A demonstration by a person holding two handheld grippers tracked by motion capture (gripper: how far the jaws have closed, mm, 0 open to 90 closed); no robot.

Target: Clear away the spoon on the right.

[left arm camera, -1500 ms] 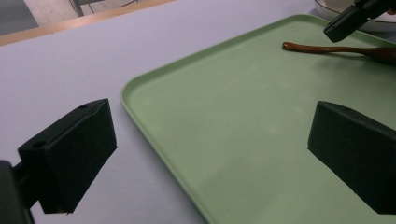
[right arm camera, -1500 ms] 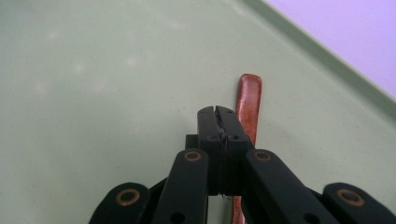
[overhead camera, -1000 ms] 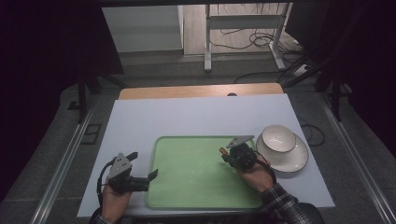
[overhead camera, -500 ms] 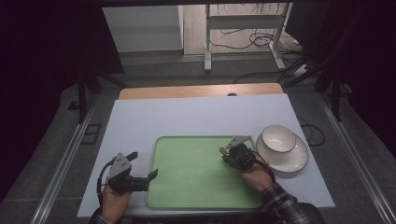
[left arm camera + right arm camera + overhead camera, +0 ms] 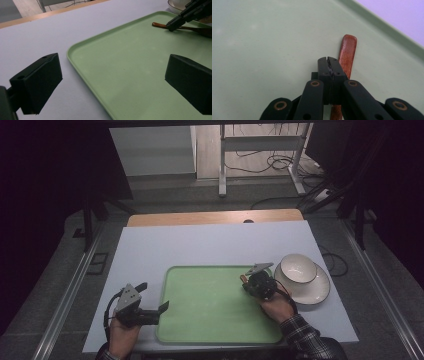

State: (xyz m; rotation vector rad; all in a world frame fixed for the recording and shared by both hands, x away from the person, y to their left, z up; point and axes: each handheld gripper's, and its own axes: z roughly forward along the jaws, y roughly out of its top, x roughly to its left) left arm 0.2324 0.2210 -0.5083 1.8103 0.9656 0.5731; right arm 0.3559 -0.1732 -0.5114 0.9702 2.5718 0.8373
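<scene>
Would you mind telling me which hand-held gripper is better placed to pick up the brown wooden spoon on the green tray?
The right hand-held gripper: its shut jaws sit on the brown wooden spoon, while the left hand-held gripper stands open at the green tray's far edge.

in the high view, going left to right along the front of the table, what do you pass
left gripper → green tray → right gripper over the tray's right part → white bowl on its plate
</scene>
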